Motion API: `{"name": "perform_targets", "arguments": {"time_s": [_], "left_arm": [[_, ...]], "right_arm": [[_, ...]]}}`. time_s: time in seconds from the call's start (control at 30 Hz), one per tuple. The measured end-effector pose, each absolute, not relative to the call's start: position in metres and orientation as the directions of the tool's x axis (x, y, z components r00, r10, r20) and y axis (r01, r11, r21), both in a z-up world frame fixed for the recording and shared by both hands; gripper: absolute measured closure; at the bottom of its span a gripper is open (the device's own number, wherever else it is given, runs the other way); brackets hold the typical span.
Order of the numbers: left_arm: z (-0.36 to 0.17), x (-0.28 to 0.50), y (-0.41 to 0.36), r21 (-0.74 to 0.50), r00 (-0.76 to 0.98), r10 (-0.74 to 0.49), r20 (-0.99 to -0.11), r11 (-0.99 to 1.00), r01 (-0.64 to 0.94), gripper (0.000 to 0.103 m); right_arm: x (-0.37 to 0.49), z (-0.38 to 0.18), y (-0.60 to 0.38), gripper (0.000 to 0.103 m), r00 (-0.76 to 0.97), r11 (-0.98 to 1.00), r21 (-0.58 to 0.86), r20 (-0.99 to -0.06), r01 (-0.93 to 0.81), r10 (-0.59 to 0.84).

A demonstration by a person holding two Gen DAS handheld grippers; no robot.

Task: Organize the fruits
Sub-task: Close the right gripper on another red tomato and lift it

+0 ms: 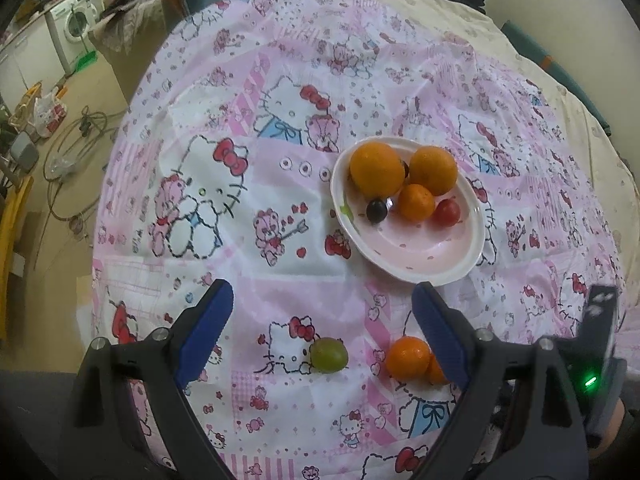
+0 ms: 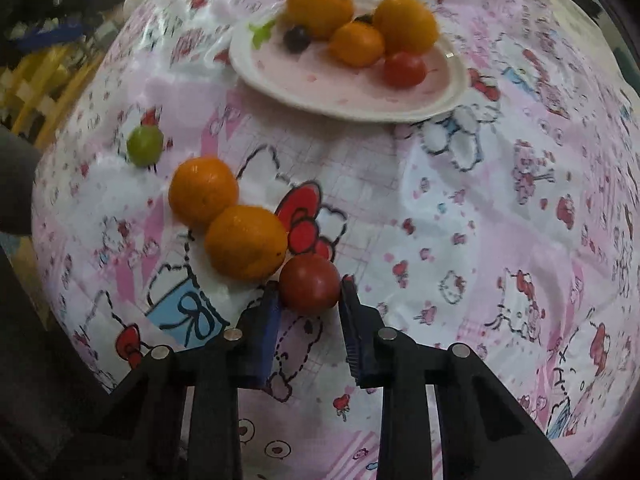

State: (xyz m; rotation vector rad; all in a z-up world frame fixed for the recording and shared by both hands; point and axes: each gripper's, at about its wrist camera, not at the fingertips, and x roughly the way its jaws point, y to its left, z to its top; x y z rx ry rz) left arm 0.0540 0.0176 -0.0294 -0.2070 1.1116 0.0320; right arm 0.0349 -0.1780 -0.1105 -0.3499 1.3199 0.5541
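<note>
Blue-padded right gripper (image 2: 310,292) clamps a red tomato (image 2: 309,283) beside two oranges (image 2: 245,242) near the cloth's (image 2: 460,216) edge; left gripper (image 1: 322,308) hangs open.

No readable text

I can make out no words, brands or numbers anywhere; my cloth (image 1: 280,208) carries only cartoon cat and bear drawings, and the washer's (image 1: 74,20) panel is too small to read.

Two steep downward wrist views, right nearer, sharing the plate (image 1: 476,248) and cloth (image 2: 480,208).
</note>
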Motion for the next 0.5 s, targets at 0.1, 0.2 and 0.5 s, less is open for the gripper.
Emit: {"name": "perform_targets", "arguments": {"time_s": [0.1,0.2,0.5], "left_arm": [[-0.037,0.055,0.014,-0.149,0.414,-0.085,-0.906,0.981,-0.124,0.014],[-0.046,0.055,0.005,-0.178,0.372,-0.129,-0.919,0.979,-0.098,0.014],[-0.087,0.061,-0.032,-0.25,0.17,-0.229,-0.959,0.962,-0.115,0.038]], "right_arm": [[0.043,-0.093,-0.192,0.073,0.2,0.861,0.106,-0.952,-0.498,0.233],[0.051,-0.072,-0.21,0.073,0.263,0.895,0.173,-0.917,-0.41,0.298],[0.071,-0.053,-0.258,0.073,0.384,0.934,0.279,-0.856,-0.221,0.347]]}}
